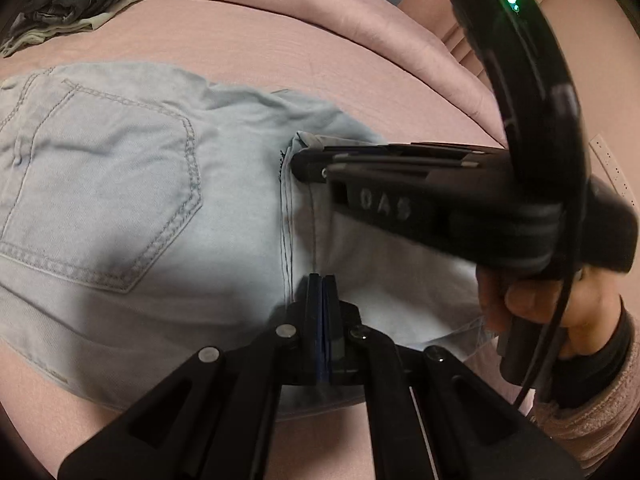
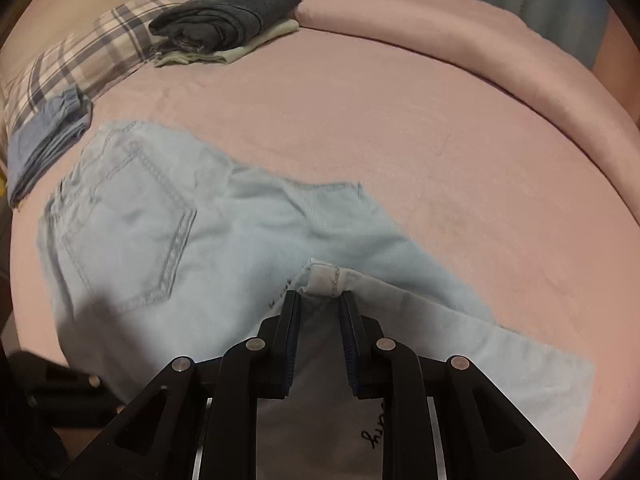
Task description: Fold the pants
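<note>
Light blue jeans (image 1: 120, 184) lie on the pink bed, back pocket up, with the legs folded back over the seat. My left gripper (image 1: 322, 280) is shut on the hem edge of the folded leg near its seam. My right gripper (image 2: 319, 300) has its jaws apart around the hem corner of the leg (image 2: 330, 276), which sits between the fingers. In the left wrist view the right gripper (image 1: 304, 164) reaches in from the right, its tips at the far hem corner. The jeans also show in the right wrist view (image 2: 160, 220).
A pile of folded dark grey and cream clothes (image 2: 228, 20) sits at the far side of the bed. A plaid pillow (image 2: 80, 56) and folded blue garment (image 2: 48, 140) lie at the left. A rolled pink duvet (image 2: 440, 32) runs along the back.
</note>
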`<state>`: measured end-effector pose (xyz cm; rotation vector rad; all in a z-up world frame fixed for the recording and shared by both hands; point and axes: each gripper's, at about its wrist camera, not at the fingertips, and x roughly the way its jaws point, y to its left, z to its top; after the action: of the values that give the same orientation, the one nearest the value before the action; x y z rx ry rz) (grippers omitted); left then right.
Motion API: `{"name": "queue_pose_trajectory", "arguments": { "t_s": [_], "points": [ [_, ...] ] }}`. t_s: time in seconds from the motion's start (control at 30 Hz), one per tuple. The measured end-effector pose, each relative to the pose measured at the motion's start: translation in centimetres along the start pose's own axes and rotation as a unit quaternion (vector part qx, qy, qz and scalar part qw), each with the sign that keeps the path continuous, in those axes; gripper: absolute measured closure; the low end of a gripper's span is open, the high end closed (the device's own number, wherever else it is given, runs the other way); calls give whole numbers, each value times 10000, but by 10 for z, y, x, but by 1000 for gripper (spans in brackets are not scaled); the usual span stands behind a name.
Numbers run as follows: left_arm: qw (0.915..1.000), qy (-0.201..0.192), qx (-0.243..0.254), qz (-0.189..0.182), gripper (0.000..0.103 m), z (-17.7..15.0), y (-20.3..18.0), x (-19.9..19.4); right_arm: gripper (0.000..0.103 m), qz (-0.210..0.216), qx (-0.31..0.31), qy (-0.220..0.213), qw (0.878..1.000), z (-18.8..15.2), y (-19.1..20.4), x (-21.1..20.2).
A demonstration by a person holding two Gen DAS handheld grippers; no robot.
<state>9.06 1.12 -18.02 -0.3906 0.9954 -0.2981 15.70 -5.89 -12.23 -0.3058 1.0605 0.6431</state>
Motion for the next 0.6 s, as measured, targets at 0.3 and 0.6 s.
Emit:
{"name": "queue_pose_trajectory", "arguments": {
  "t_s": [0.3,0.6],
  "points": [
    [10000,57,9,12,100,6,-3,-5,81,344,960,-759,9919,-46,-46,-69],
    [10000,63,-3,21,100,14,-2,-1,81,-954,1027,-273,9897,-125,-79,-92]
  ]
}}
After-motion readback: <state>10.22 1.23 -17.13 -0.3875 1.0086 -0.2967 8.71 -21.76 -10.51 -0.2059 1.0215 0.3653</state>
